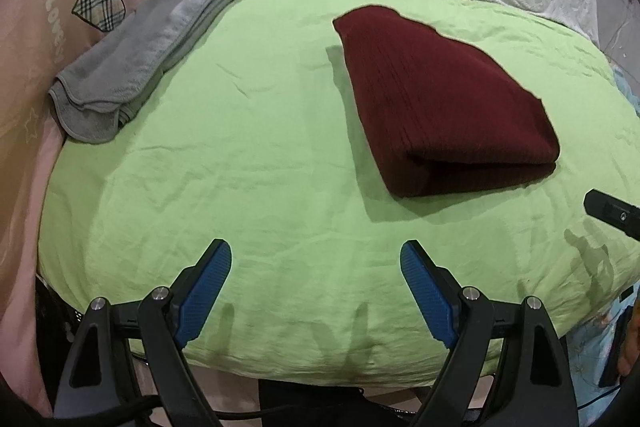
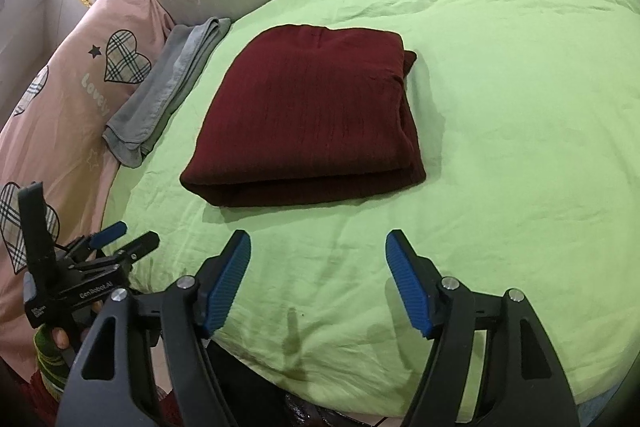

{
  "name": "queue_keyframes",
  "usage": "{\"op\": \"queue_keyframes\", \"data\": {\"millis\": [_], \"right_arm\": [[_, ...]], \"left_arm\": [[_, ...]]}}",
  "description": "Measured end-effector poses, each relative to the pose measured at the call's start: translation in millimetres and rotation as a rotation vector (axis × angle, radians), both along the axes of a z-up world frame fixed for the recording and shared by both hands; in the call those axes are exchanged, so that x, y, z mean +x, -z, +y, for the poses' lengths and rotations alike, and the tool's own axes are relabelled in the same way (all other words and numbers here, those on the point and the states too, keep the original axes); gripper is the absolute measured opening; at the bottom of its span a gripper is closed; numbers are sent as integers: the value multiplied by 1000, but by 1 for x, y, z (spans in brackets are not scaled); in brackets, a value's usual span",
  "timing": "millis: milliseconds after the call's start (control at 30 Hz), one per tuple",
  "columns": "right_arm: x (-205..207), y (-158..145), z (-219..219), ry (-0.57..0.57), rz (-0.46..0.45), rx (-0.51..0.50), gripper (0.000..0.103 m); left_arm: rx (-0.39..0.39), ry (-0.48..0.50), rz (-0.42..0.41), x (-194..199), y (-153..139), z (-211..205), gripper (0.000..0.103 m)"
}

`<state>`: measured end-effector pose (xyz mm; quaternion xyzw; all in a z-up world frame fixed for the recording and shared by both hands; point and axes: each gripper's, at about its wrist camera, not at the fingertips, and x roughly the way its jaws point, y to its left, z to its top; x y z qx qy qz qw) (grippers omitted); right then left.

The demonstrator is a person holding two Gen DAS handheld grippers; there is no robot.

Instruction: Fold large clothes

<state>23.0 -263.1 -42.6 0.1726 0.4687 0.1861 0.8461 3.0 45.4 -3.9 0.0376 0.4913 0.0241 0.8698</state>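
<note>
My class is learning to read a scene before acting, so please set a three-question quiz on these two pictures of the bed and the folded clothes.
1. True or false: the dark red garment lies folded on the green sheet.
2. Which item lies at the sheet's edge, next to the pink cover?
A. a grey towel
B. a blue cap
C. a white sock
3. Fill in: both the left tongs and the right tongs are ____ and grip nothing.

Key:
1. True.
2. A, the grey towel.
3. Open.
</note>
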Motion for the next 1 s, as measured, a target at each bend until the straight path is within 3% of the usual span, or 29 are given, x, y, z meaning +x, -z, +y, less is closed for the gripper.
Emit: {"op": "queue_keyframes", "data": {"millis": [333,500,567,667,867,933,1000], "right_arm": [[1,-4,0,-3,4,-1,76],[-1,-10,3,-22,-4,-24,76],[-3,-13,4,-35,-4,-46,77],[-7,-20,5,-64,-16,-95,78],[-12,-43,5,-139,-50,-140,82],[-13,-52,4,-154,-72,-146,86],[-14,-58,5,-156,-98,-162,103]], "left_arm": [[-21,35,-23,2,-15,-8,87],[-40,-17,-63,1,-18,-2,87],[-39,30,-12,4,-15,-3,87],[37,57,-1,-1,-18,-7,87],[-7,103,-45,-14,-43,-2,88],[-14,108,-80,-18,-53,-1,88],[6,106,-87,-15,-53,-4,88]]}}
